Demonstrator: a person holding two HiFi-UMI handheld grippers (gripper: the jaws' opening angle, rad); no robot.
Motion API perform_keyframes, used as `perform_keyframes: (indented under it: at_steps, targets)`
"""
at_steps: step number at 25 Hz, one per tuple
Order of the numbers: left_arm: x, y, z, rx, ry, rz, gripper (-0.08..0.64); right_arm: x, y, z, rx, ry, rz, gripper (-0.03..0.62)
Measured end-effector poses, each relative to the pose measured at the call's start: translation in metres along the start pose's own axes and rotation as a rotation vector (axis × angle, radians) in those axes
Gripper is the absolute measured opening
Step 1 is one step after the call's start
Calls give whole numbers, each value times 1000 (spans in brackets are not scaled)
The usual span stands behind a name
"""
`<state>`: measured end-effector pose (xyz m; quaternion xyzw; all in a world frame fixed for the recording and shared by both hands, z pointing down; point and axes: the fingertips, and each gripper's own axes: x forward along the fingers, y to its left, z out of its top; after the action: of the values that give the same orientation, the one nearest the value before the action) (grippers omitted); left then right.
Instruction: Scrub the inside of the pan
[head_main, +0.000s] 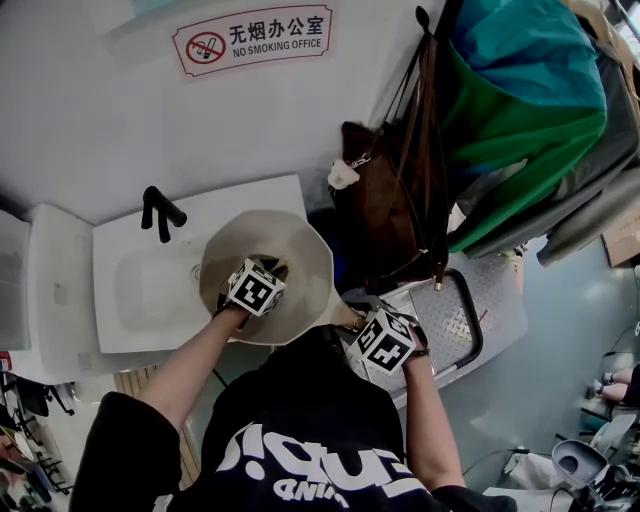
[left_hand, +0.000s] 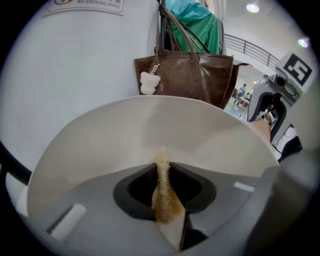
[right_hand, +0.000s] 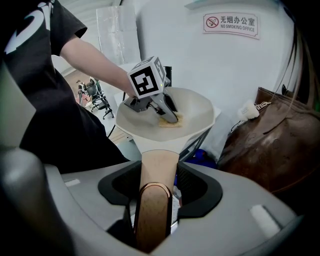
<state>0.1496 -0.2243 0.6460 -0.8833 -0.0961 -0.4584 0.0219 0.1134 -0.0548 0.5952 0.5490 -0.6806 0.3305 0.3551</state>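
Observation:
A beige pan (head_main: 300, 262) with a wooden handle (right_hand: 156, 197) is held over the right end of a white sink. My right gripper (right_hand: 157, 172) is shut on that handle, and shows in the head view (head_main: 352, 324) just below the pan's rim. My left gripper (head_main: 274, 272) reaches down inside the pan, shut on a tan scouring sponge (left_hand: 163, 196). The sponge's tip meets the pan's inner wall (left_hand: 150, 132). In the right gripper view the left gripper (right_hand: 167, 107) presses the sponge (right_hand: 171, 120) onto the pan's floor.
The white sink (head_main: 130, 300) has a black faucet (head_main: 160, 212) at its back. A brown leather bag (head_main: 392, 200) hangs just right of the pan, under green and teal garments (head_main: 520, 110). A metal tread-plate platform (head_main: 495, 305) lies lower right.

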Motion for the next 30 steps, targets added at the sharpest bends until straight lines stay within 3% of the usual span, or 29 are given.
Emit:
perform_keyframes:
  at_steps: [3,12,24,26,27,30]
  targets:
    - [-12,16,-14,-42,21,35,78,0,0,0,-1,3,-1,225]
    - [-23,20,-18,-58,7,47,77,-4,-1,0,-35,-16,-18,225]
    - [-43,17,0,-41,-70,31,77,-59,-23,48,29,-246,-87,223]
    - [-48,17,6,-50,-92,33,77,-66,-31,57,64,-308,-139,112]
    - [-53,16,10,-54,-109,35,77,-71,-35,62,82,-340,-170,11]
    - [-75,11,31,-75,-196,36,77,-84,-40,79,144,-439,-211,8]
